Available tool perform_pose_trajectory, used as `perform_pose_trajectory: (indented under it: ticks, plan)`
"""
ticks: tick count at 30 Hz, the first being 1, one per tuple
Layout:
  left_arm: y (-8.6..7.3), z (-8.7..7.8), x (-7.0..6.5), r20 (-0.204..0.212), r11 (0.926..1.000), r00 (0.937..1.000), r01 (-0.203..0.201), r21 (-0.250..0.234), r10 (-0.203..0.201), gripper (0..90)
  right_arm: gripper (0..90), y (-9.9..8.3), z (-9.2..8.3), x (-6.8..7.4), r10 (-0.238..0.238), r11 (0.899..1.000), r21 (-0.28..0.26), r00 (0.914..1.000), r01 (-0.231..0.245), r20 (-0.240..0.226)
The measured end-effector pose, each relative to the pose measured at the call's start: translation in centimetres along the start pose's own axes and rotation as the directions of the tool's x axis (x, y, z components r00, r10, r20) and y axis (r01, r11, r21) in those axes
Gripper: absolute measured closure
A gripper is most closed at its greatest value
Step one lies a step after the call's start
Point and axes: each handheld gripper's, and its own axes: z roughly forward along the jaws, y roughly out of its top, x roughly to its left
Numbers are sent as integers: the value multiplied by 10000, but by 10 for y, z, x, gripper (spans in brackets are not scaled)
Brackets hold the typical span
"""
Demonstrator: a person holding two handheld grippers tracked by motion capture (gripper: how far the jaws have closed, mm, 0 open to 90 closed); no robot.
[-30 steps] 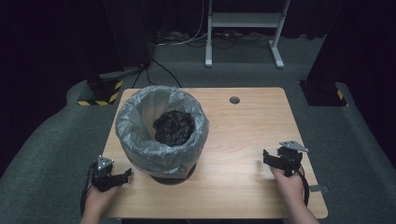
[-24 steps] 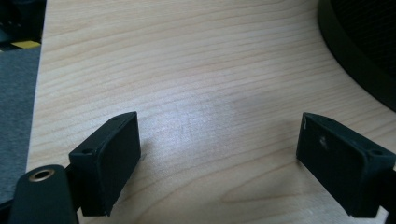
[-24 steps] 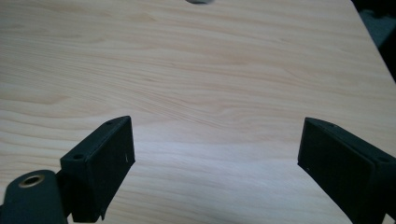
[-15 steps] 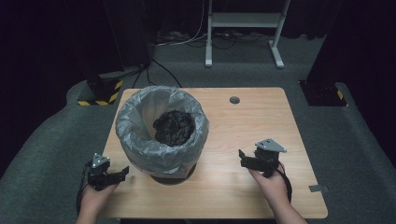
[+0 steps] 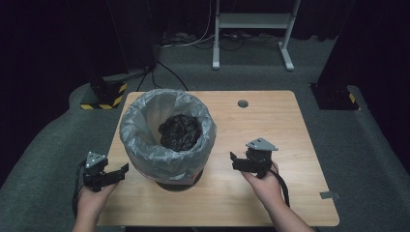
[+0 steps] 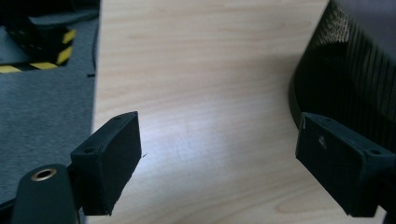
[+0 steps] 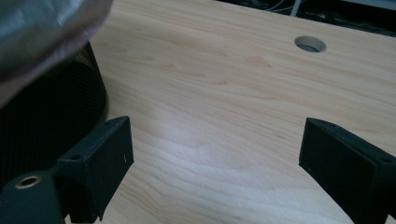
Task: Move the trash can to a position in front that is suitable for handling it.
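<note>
You have one bin [image 5: 168,145] lined with one grey bag [image 5: 140,126], holding one dark clump [image 5: 180,131]. One table [image 5: 270,121] with one cable hole [image 5: 242,103] at one o'clock. Two grippers: left gripper [image 5: 122,170] at eight o'clock, right gripper [image 5: 233,162] at four.

The bin [image 5: 168,140] hides the tabletop [image 5: 270,130] beneath and behind it, and its grey liner [image 5: 145,145] covers the mesh wall down to the base. The dark clump [image 5: 180,131] inside is too blurred to identify. In the left gripper view the bin [image 6: 355,79] is cut off at the right edge; in the right gripper view it [image 7: 46,121] is cut off at the left edge.
</note>
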Motion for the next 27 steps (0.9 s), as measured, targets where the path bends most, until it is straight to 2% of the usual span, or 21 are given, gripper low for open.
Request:
perform_pose_trajectory:
  ticks: [1,3,7,11,16,20,22,27]
  plan:
    - [5,-2,1,26,9997,10000,93,-216,-92,145,97,7,1,4,45,9999,-103,10000,-46,-68]
    - [7,-3,1,-30,9995,10000,84,-319,-85,145,97,10,2,6,106,9999,-110,9999,-108,-106]
    - [15,-3,-1,-202,9991,9996,-191,-381,183,145,99,27,2,16,140,9986,-502,9990,-161,-418]
    - [20,-4,-1,-302,9983,9990,-329,-483,314,145,102,36,4,21,38,9978,-661,9993,-62,-362]
    - [30,-5,-1,-208,9971,9996,-216,-729,201,146,105,48,8,31,-34,9970,-776,9994,7,-350]
    - [40,-6,-8,-28,9948,9997,-245,-991,243,145,109,52,11,35,-97,9965,-838,9995,71,-310]
    - [46,-7,-15,81,9927,9988,-478,-1108,490,146,114,55,14,39,-79,9955,-941,9996,54,-262]
    - [51,-7,-23,184,9897,9973,-679,-1261,707,146,117,56,19,45,-103,9947,-1021,9997,81,-204]
